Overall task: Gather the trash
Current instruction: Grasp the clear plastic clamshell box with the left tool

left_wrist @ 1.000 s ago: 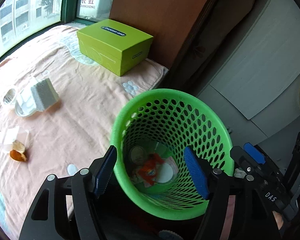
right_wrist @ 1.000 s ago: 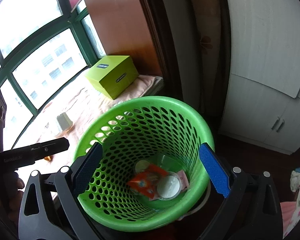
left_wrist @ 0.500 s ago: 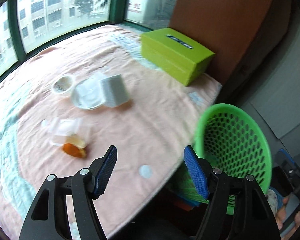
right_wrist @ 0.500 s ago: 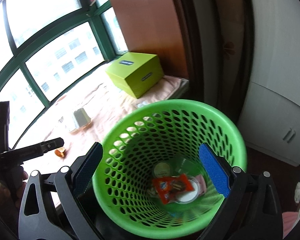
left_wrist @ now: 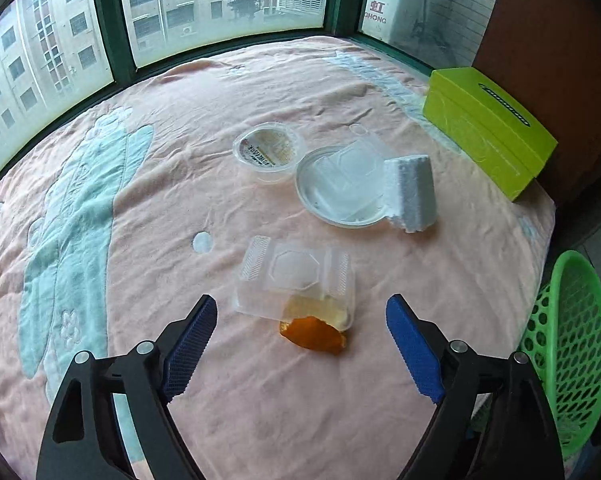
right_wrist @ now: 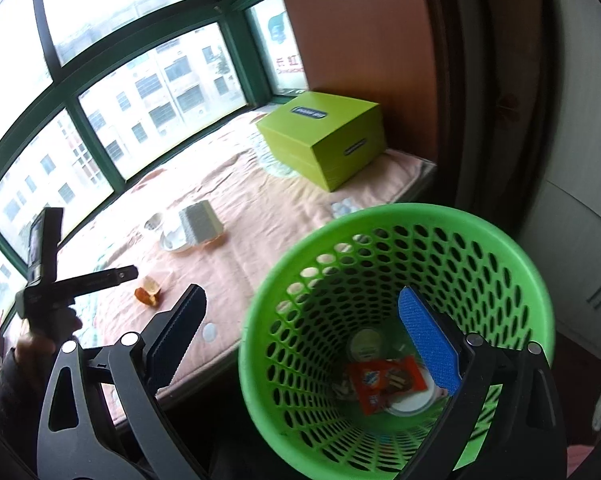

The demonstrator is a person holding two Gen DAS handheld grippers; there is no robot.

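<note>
While its jaws just widened, left gripper (left_wrist: 300, 340) hovers empty above clear container (left_wrist: 296, 284).

My left wrist view looks steeply down, close over the pink blanket (left_wrist: 300, 400), facing the window. My right wrist view sits farther back, off the bed's edge, tilted down into the green basket (right_wrist: 512, 252). Both views share the blanket, the green box (left_wrist: 488, 136), the basket's rim and the litter between

Right hand-held gripper (right_wrist: 302, 322), jaws spread, above the green perforated plastic basket (right_wrist: 500, 248) holding an orange wrapper (right_wrist: 384, 380).
</note>
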